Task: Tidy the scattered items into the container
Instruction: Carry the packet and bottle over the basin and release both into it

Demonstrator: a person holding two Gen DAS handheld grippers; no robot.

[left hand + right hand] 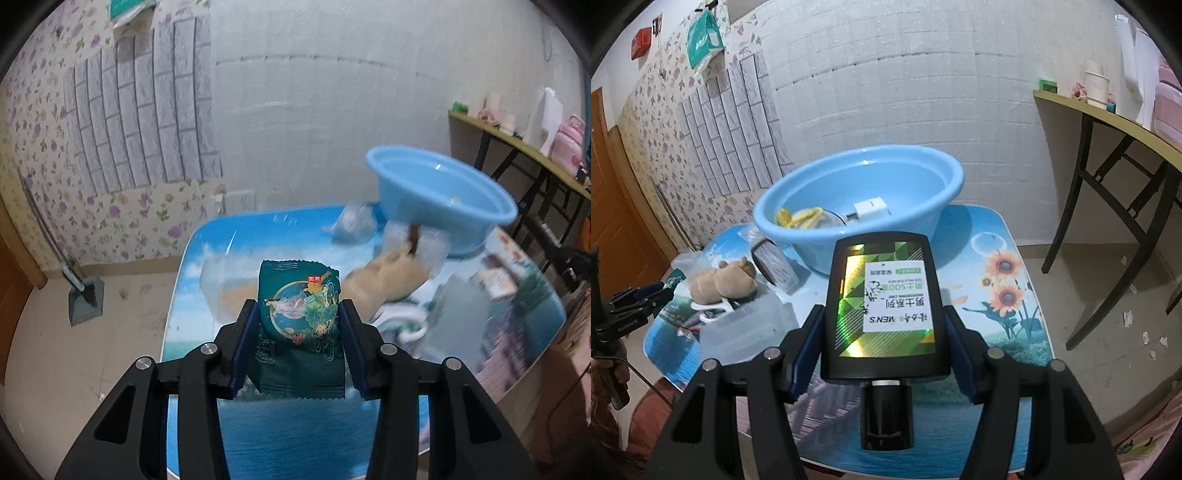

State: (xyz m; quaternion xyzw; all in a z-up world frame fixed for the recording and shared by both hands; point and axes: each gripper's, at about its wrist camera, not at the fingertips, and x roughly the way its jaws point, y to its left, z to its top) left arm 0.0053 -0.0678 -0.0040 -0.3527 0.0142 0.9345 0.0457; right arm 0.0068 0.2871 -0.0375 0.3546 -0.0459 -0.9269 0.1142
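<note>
- The left gripper (299,325) pinches a dark green snack packet (301,325) between its blue pads (243,343), one pad pressed on each side edge, and the packet is up off the table (295,435).
- The right gripper (882,332) clamps a black bottle (882,314) with a shiny green and gold label, held cap toward the camera, its pads tight against both sides of the bottle.
- The light blue plastic basin (857,206) stands on the printed tabletop just beyond the bottle; from the left wrist it shows as a blurred basin (443,199) beyond and to the right of the packet.
- Inside the basin lie a yellow item (798,218) near its left wall and a white charger block (870,208) near its middle.
- Just left of the basin, on the table, sit a beige plush toy (724,280) and a clear bag (775,264) with something dark inside.
- Nearer the camera than the plush toy is a clear plastic box (750,328).
- From the right wrist the left gripper (646,295) is visible left of the plush toy, with a green corner at its tip.
</note>
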